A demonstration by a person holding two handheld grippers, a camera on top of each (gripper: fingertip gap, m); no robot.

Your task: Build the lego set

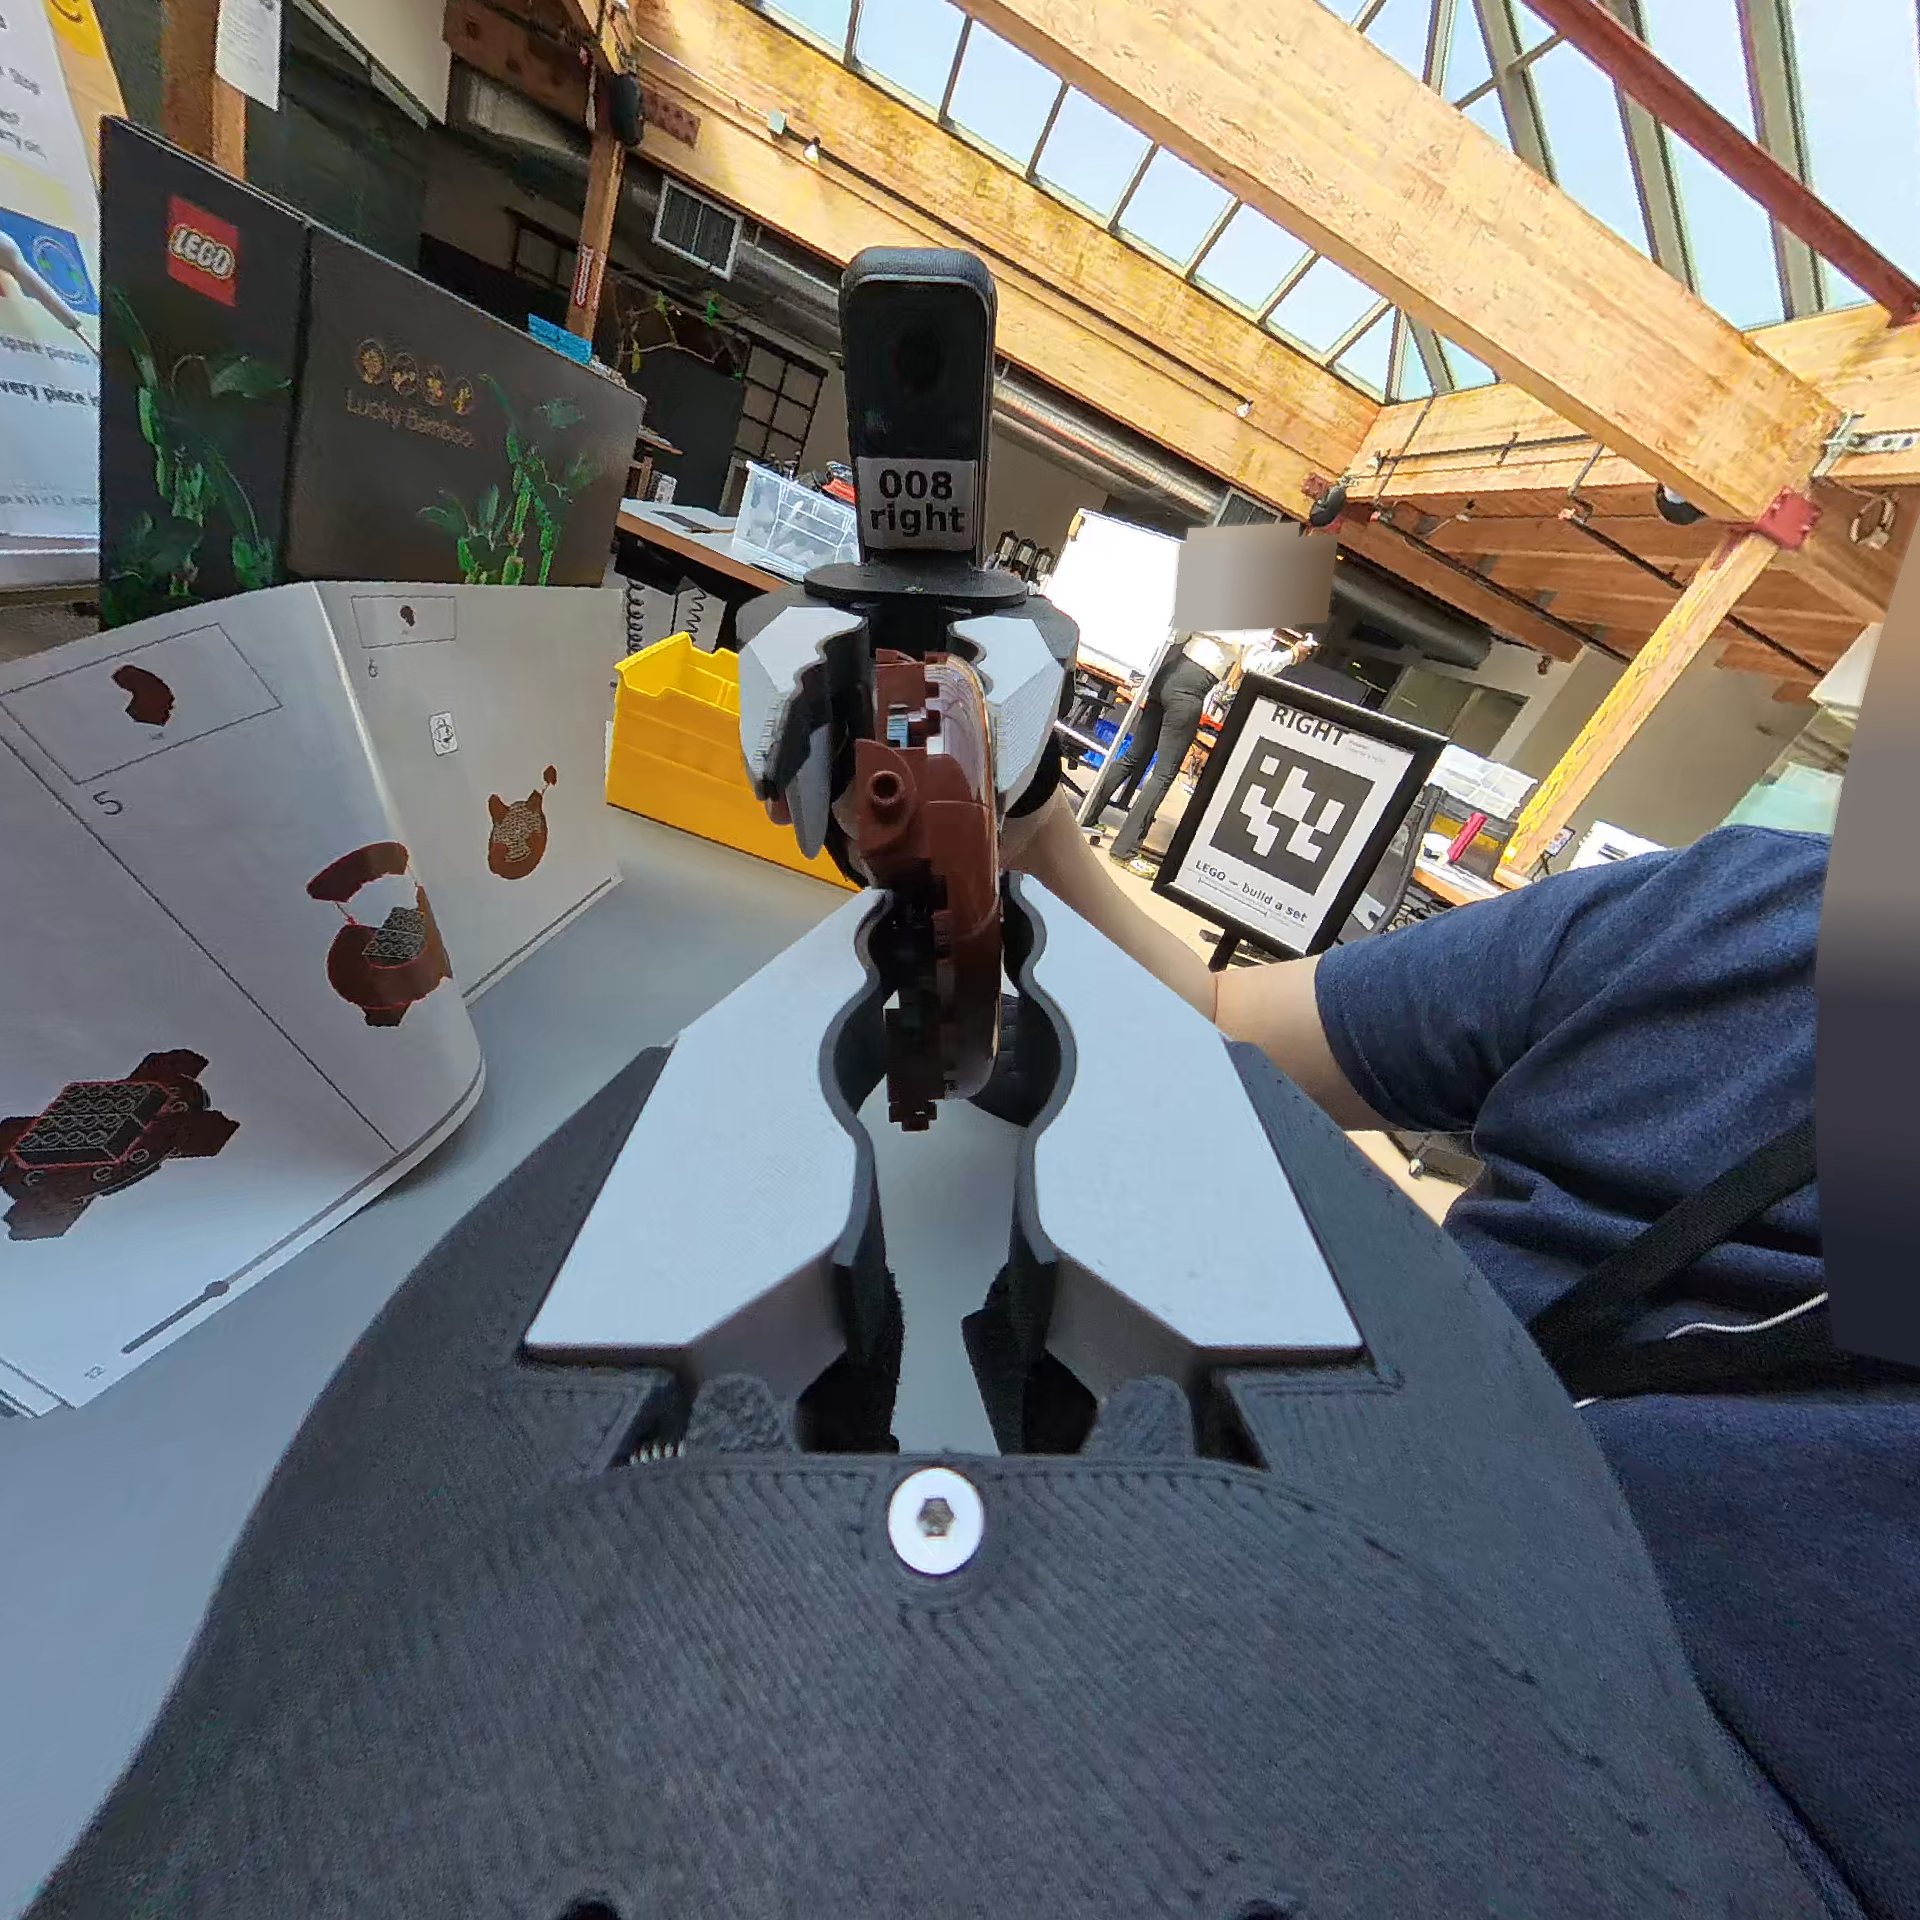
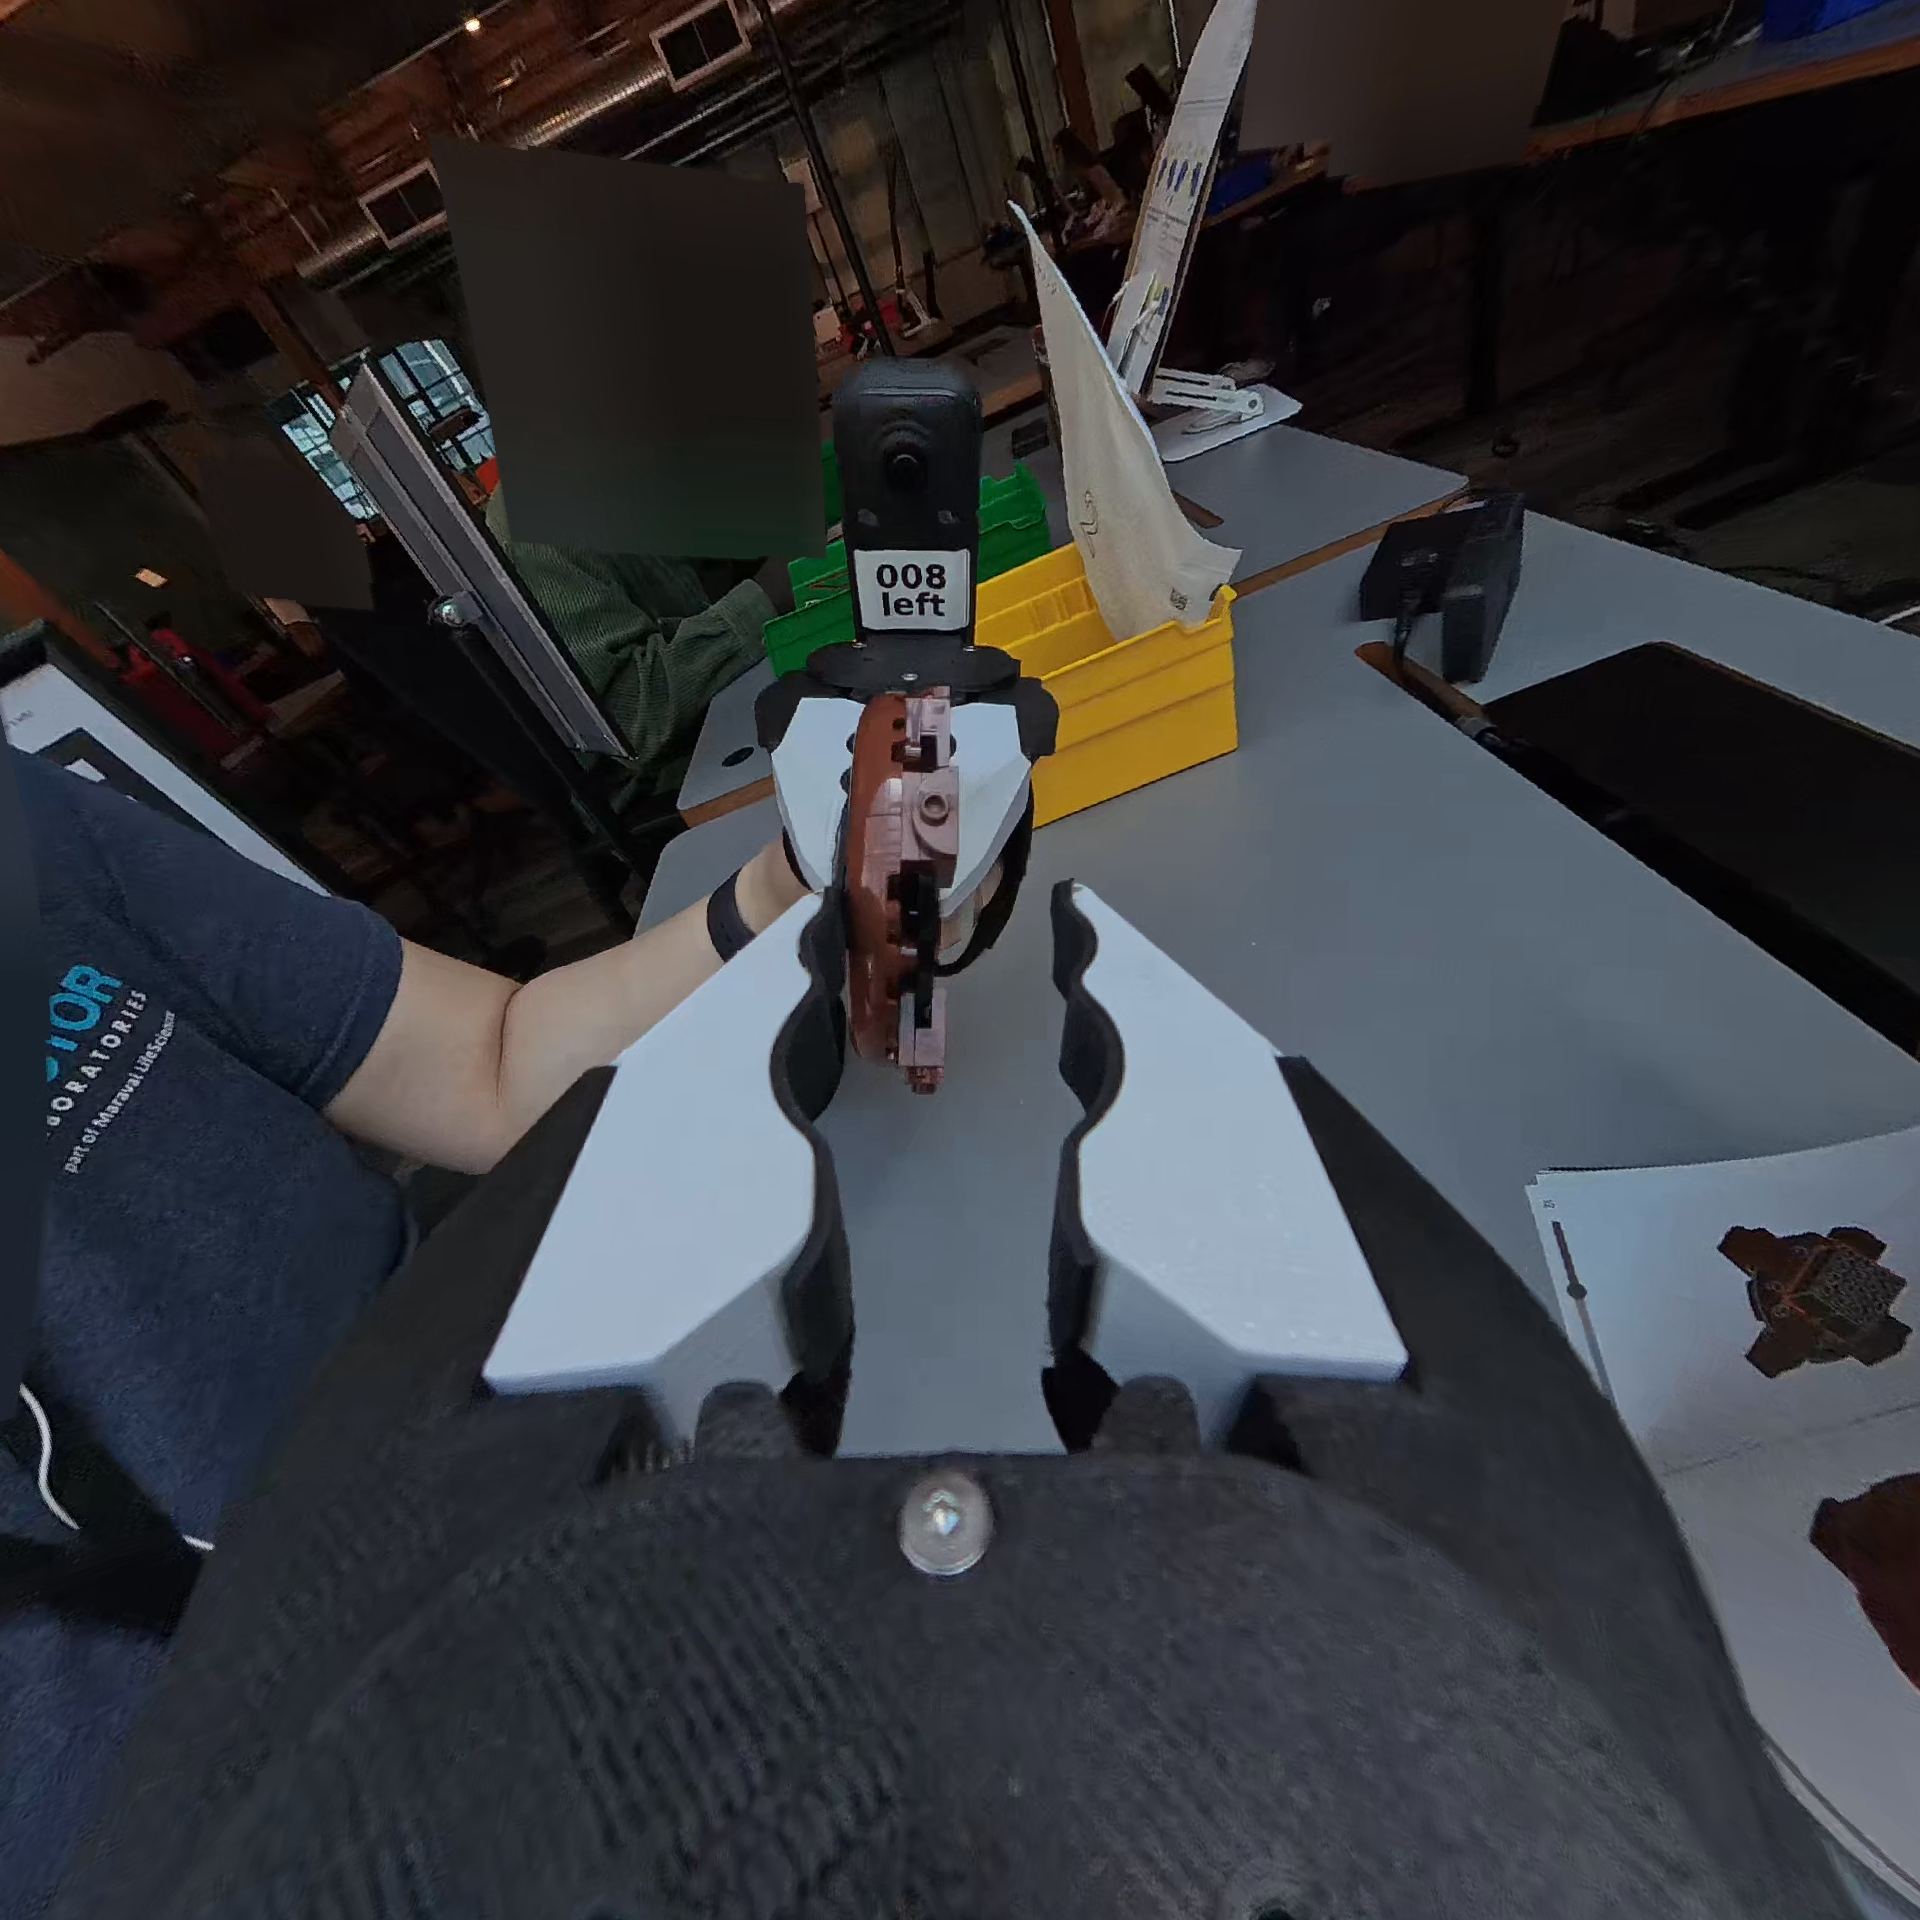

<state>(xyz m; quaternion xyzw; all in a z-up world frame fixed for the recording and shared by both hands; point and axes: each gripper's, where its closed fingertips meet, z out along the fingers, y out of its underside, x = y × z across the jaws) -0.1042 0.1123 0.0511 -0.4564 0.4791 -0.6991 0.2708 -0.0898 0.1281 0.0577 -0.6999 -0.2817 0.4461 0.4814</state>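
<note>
A brown lego assembly point(image 1: 940, 831), flat and curved with a stud on its side, is held edge-on in the air between the two grippers. My left gripper point(image 1: 940, 904) is shut on its near end. My right gripper point(image 1: 904, 800) faces it from the far side, with its jaws standing on either side of the assembly's other end. In the right wrist view the right gripper point(image 2: 940, 899) is wide open. The assembly point(image 2: 883, 935) lies close to its left finger point(image 2: 727, 1143), and the left gripper point(image 2: 906, 831) clasps it from behind.
An open instruction booklet point(image 1: 260, 883) lies on the grey table point(image 2: 1351, 935) and shows again in the right wrist view point(image 2: 1766, 1455). A yellow bin point(image 2: 1132, 686), green bins point(image 2: 810, 613), the set's dark box point(image 1: 364, 416), a framed marker sign point(image 1: 1299, 810) and a black device point(image 2: 1455, 582) stand around. The grippers are tip to tip, or close to it.
</note>
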